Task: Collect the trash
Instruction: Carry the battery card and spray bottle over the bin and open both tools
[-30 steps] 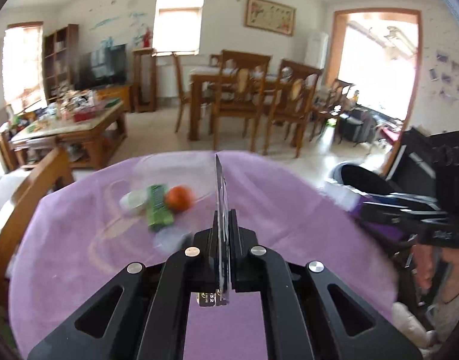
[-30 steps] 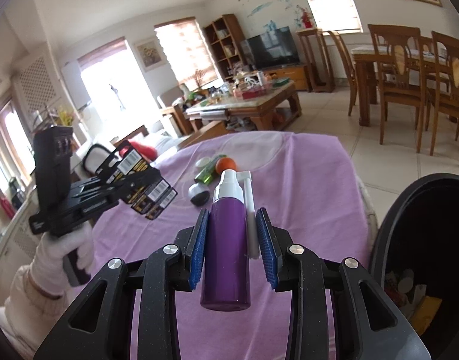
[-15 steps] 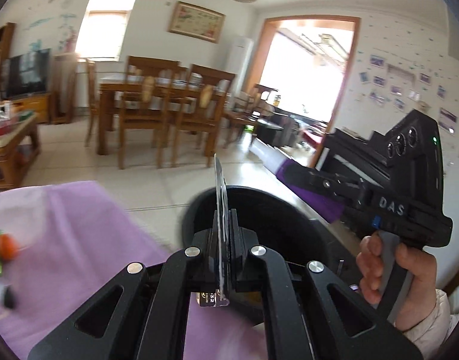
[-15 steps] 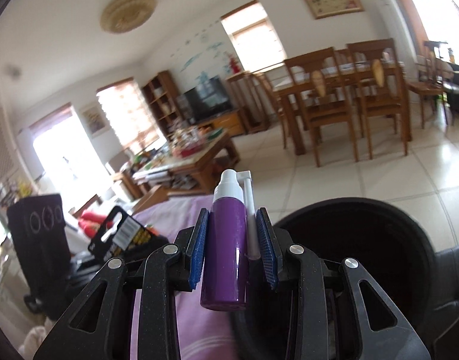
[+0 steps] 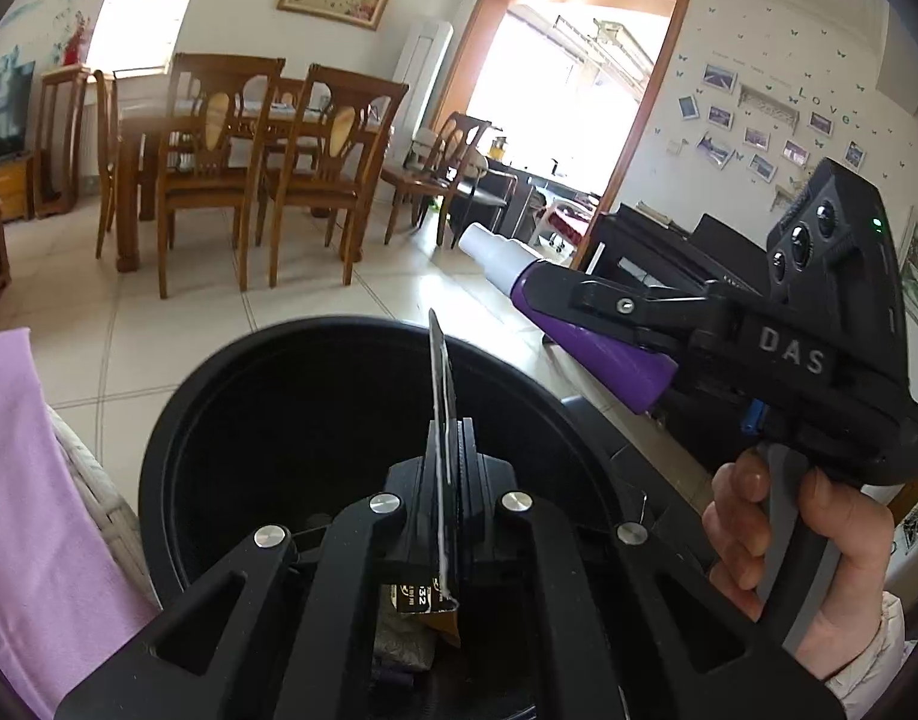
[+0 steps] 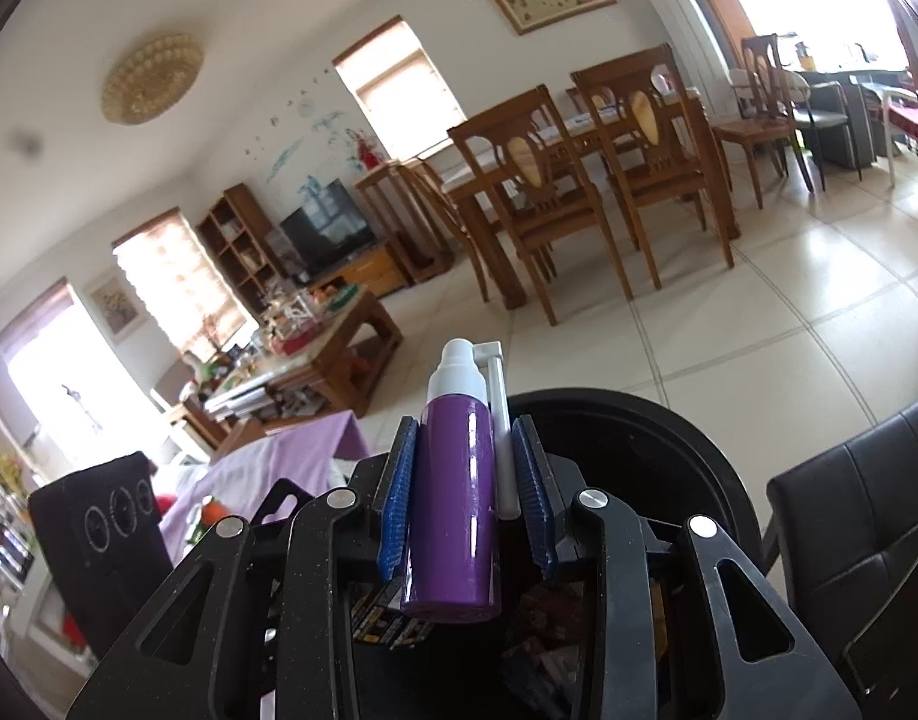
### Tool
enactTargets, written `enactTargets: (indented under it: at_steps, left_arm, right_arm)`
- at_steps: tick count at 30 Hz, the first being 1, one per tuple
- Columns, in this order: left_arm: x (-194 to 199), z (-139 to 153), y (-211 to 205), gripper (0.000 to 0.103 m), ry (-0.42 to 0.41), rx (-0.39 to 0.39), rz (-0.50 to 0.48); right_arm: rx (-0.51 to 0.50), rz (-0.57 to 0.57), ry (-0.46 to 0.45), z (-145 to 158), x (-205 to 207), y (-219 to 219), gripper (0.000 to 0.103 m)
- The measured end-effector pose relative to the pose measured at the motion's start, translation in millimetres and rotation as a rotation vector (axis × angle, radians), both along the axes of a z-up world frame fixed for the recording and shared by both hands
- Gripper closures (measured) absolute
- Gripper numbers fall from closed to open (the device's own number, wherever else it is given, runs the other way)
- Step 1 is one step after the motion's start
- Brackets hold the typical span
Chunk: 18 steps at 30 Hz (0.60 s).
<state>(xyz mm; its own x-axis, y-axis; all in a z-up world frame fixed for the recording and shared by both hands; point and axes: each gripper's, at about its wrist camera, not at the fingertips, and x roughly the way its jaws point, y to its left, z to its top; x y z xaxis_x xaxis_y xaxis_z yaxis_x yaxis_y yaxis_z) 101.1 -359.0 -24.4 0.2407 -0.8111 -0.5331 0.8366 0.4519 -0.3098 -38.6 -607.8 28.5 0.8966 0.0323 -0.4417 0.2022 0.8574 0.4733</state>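
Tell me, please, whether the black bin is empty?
Not empty: the black bin holds wrappers at the bottom, seen beneath the grippers.

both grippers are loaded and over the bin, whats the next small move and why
Probably open the left gripper first, letting the flat package drop. It is pinched edge-on above the black bin's open mouth. The right gripper holds the purple spray bottle near the rim, so it may need a slight nudge inward before release.

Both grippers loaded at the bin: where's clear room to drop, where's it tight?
Free: the dark bin interior ahead of the left gripper, up to its far rim. Tight: the bottom under both grippers, already littered, and the side where the right gripper holds the purple bottle.
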Motion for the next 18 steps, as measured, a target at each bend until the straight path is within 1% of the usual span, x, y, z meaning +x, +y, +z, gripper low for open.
enactTargets:
  at_steps: [1, 7, 10, 16, 17, 18]
  left_arm:
    - [-1.2, 1.1, -0.7, 0.098, 0.0, -0.004, -0.004]
    - [-15.2, 6.5, -1.3, 0.098, -0.058, 0.002, -0.012]
    - [-22.8, 8.7, -3.5, 0.098, -0.096, 0.011, -0.019]
    - [-27.1, 10.0, -5.7, 0.097, -0.134, 0.022, -0.018]
    - [-27.5, 10.6, -5.7, 0.094, -0.139, 0.023, -0.015]
    - [-28.0, 10.9, -5.8, 0.094, -0.145, 0.026, -0.012]
  right_arm:
    - [0.003, 0.001, 0.005, -3.5, 1.6, -1.2, 0.07]
    - [0.016, 0.011, 0.027, -15.5, 14.3, 0.6, 0.07]
    - [0.027, 0.021, 0.029, -18.3, 18.5, 2.3, 0.07]
    - [0.05, 0.038, 0.03, -21.6, 20.2, 3.1, 0.07]
    - [0.049, 0.038, 0.028, -21.9, 20.8, 3.6, 0.07]
    - [0.05, 0.038, 0.024, -20.5, 18.3, 5.2, 0.065]
